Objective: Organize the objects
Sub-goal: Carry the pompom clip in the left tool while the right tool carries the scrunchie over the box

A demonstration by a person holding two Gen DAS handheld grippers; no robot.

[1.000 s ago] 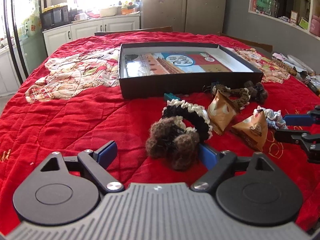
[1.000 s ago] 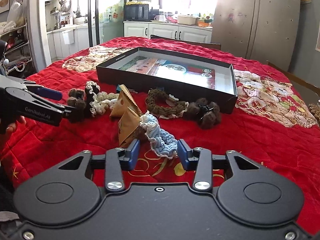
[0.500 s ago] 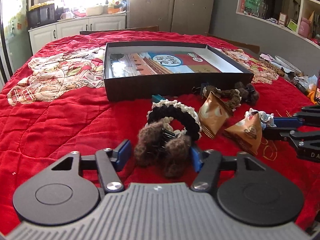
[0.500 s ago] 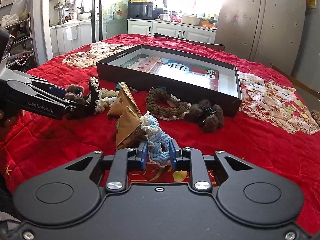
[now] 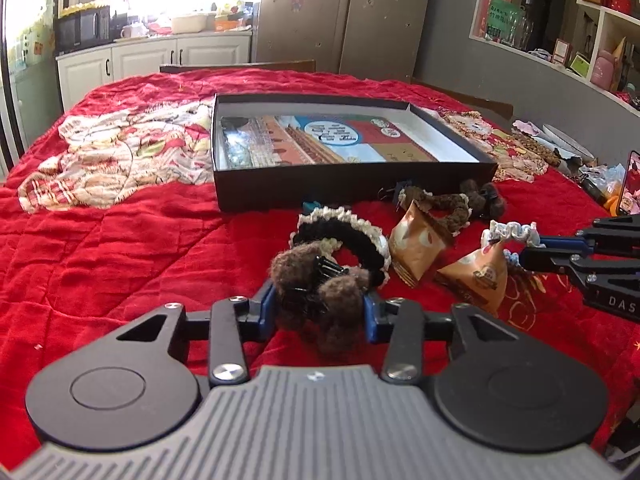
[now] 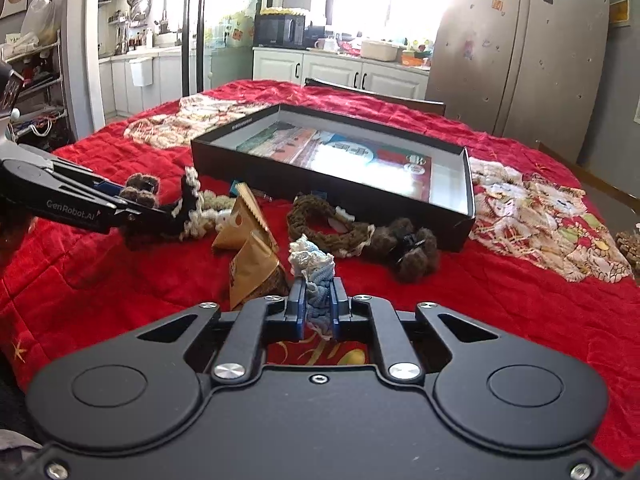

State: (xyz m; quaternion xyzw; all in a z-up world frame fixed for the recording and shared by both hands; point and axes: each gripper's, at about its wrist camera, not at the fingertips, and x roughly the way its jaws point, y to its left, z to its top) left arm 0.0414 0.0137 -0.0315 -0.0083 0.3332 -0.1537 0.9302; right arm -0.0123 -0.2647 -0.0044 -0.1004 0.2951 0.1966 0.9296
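Right wrist view alone shows blue scrunchie (image 6: 318,296) squeezed between tool (image 6: 318,308) pads.

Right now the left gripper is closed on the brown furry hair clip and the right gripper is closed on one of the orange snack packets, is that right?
Not quite. The right gripper is closed on the blue and white scrunchie, not a snack packet; the orange packet lies untouched just beside it, as the right wrist view shows. The left gripper has indeed just been closing on the brown furry hair clip.

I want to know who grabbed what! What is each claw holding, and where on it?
Left gripper: the brown fuzzy hair clip, pads on its two fluffy sides. Right gripper: the blue-and-white scrunchie, pinched at its near end.
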